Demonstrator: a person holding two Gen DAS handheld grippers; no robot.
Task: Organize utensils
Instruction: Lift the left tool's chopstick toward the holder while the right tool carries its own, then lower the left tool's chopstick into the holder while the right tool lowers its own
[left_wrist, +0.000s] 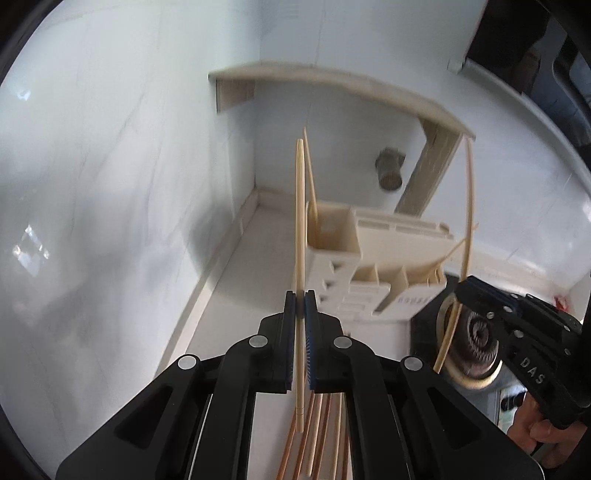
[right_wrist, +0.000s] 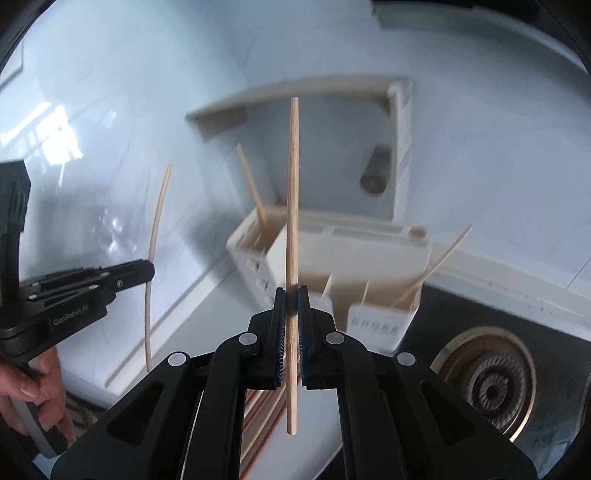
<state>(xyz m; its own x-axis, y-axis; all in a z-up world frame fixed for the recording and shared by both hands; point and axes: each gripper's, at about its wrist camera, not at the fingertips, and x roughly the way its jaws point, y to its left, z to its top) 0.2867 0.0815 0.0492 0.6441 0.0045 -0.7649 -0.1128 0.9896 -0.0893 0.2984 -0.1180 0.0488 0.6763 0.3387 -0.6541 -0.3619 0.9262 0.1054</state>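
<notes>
In the left wrist view, the left gripper (left_wrist: 300, 295) sits at bottom centre, its jaws clamped on a pale bamboo chopstick (left_wrist: 300, 221) that stands nearly upright up the middle of the frame. Below it, at the bottom edge, lies a bundle of reddish and pale chopsticks (left_wrist: 321, 435) on the white counter (left_wrist: 236, 295). Just right of centre stands the cream utensil holder (left_wrist: 369, 258), one chopstick (left_wrist: 310, 177) leaning out of its left compartment; small embossed characters on its front panel are too blurred to read. At the right edge the right gripper (left_wrist: 458, 286) pinches a second chopstick (left_wrist: 469, 206), with "DAS" legible on its black body, above a stove burner (left_wrist: 480, 336).

In the right wrist view, the left gripper (right_wrist: 153, 271) enters from the left edge, marked "GenRobot.AI", gripping its chopstick (right_wrist: 157, 221), a hand (right_wrist: 33, 387) below it. At centre the right gripper (right_wrist: 291, 295) is closed on its chopstick (right_wrist: 293, 192). The holder (right_wrist: 332, 254) lies behind, another stick (right_wrist: 436, 266) slanting from its right compartment. The burner (right_wrist: 484, 384) is lower right.
</notes>
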